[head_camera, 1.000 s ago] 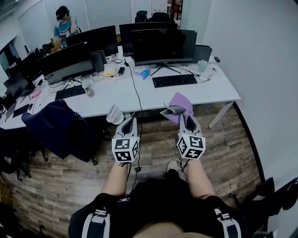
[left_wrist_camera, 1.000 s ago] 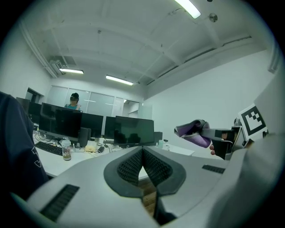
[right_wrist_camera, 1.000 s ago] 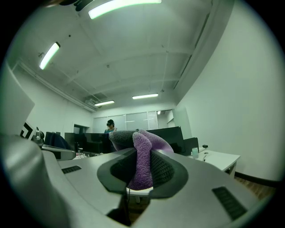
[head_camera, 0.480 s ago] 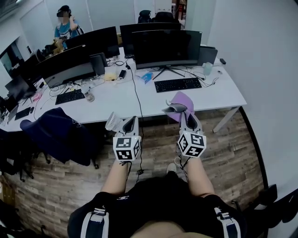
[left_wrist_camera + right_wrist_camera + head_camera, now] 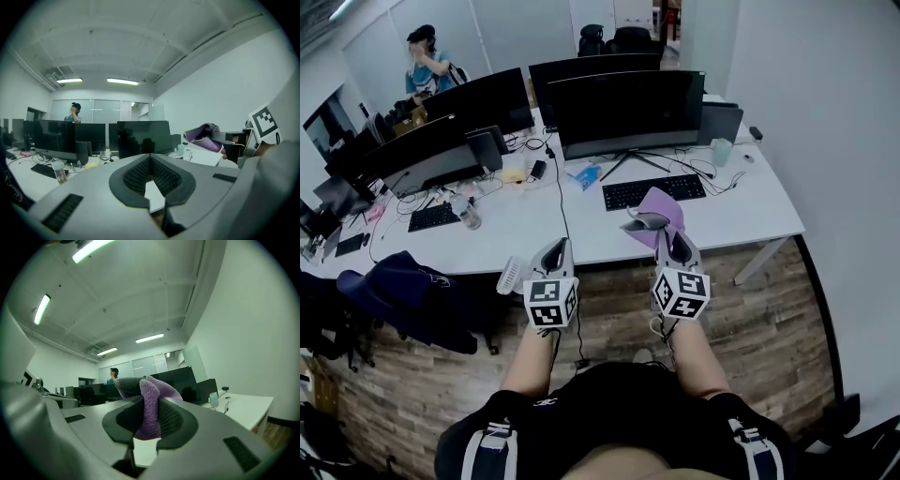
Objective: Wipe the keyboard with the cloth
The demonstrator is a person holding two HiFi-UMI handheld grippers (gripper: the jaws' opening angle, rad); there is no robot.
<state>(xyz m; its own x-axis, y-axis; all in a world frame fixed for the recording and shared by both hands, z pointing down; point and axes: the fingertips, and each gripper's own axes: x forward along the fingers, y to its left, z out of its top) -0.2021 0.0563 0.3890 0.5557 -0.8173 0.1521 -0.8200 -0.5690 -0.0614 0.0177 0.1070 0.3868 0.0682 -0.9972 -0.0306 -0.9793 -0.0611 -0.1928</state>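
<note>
A black keyboard (image 5: 654, 190) lies on the white desk (image 5: 741, 211) in front of a wide monitor (image 5: 623, 105). My right gripper (image 5: 654, 228) is shut on a purple cloth (image 5: 662, 207), held up over the desk's front edge just short of the keyboard. In the right gripper view the cloth (image 5: 150, 401) fills the gap between the right gripper's (image 5: 149, 413) pads. The left gripper (image 5: 532, 268) hovers level with it, off the desk's front edge. Its pads (image 5: 133, 176) meet with nothing between them. From the left gripper view the cloth (image 5: 204, 136) shows at the right.
More monitors (image 5: 422, 145), a second keyboard (image 5: 433, 217), a clear bottle (image 5: 469, 216), a blue packet (image 5: 586, 175), a cup (image 5: 721, 150) and cables lie on the desks. A dark jacket (image 5: 403, 291) drapes a chair at left. A person (image 5: 427, 66) stands at the back.
The person holding the grippers has moved closer to the desk; both grippers went forward, and the cloth now hangs just before the keyboard. Neither gripper's hold has changed.
</note>
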